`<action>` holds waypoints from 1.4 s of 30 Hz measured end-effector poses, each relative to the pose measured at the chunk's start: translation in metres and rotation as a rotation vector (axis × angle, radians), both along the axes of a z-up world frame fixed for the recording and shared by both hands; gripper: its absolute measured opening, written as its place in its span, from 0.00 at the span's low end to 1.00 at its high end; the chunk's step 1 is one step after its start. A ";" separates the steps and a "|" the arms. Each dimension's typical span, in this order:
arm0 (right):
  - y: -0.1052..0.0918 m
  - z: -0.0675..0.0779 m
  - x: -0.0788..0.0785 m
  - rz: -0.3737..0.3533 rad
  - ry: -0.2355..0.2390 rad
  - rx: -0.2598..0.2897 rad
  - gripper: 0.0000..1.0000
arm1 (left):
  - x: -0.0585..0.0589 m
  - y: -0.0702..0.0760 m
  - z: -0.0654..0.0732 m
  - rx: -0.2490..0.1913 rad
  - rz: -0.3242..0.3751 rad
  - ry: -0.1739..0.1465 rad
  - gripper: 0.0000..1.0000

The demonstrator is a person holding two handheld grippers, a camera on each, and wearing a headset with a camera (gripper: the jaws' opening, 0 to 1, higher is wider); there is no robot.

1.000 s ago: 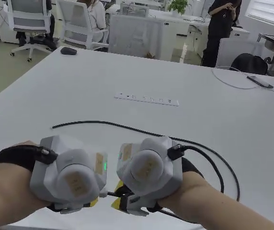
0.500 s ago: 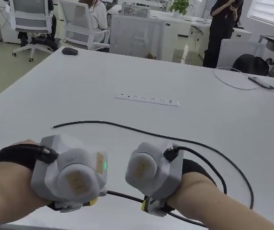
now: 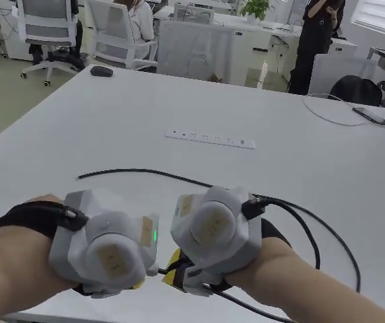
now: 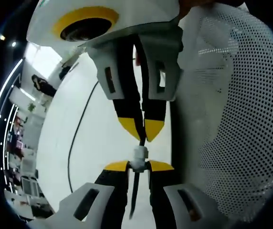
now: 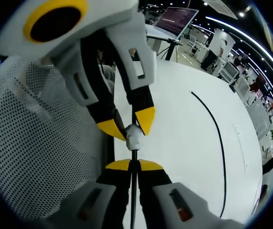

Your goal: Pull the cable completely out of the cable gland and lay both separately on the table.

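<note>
A long black cable point(image 3: 145, 172) curves over the white table point(image 3: 112, 121) and back under my hands. My two grippers meet tip to tip near the table's front edge. In the left gripper view, my left gripper point(image 4: 139, 166) is shut on the small white cable gland point(image 4: 139, 156), and the other gripper's yellow tips pinch the cable just past it. In the right gripper view, my right gripper point(image 5: 134, 165) is shut on the black cable point(image 5: 133, 191) right beside the gland point(image 5: 134, 134). From the head view, the gripper bodies hide the gland.
A white power strip point(image 3: 209, 139) lies mid-table, with a dark mouse point(image 3: 101, 70) at the far left edge and a phone point(image 3: 371, 116) with a thin wire at the far right. Office chairs point(image 3: 115, 33) and a standing person point(image 3: 310, 40) are beyond the table.
Half a second ago the right gripper stood apart to the right, with a bare stretch of cable between the two. It has since slid back left, close against the left gripper.
</note>
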State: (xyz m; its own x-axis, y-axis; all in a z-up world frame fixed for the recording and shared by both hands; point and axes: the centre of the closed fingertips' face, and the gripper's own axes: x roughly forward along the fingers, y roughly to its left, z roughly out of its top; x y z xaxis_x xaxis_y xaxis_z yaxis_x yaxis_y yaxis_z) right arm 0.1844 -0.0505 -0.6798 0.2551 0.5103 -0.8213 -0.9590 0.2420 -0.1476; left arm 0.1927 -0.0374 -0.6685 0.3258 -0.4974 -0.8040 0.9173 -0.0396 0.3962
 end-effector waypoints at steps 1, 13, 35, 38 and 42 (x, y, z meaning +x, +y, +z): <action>-0.001 0.000 0.001 0.000 -0.002 -0.002 0.04 | 0.001 0.001 0.000 0.006 -0.001 -0.007 0.16; -0.069 -0.036 0.004 -0.153 0.062 -0.320 0.07 | 0.008 0.004 0.004 -0.006 0.034 -0.022 0.16; -0.046 -0.024 0.012 -0.087 -0.020 -0.243 0.04 | 0.009 0.004 0.004 -0.011 0.036 -0.025 0.16; -0.061 -0.029 0.013 -0.125 0.000 -0.297 0.04 | 0.012 0.005 0.005 -0.006 0.046 -0.034 0.16; -0.074 -0.033 0.014 -0.171 0.021 -0.335 0.04 | 0.015 0.006 0.007 -0.015 0.061 -0.043 0.16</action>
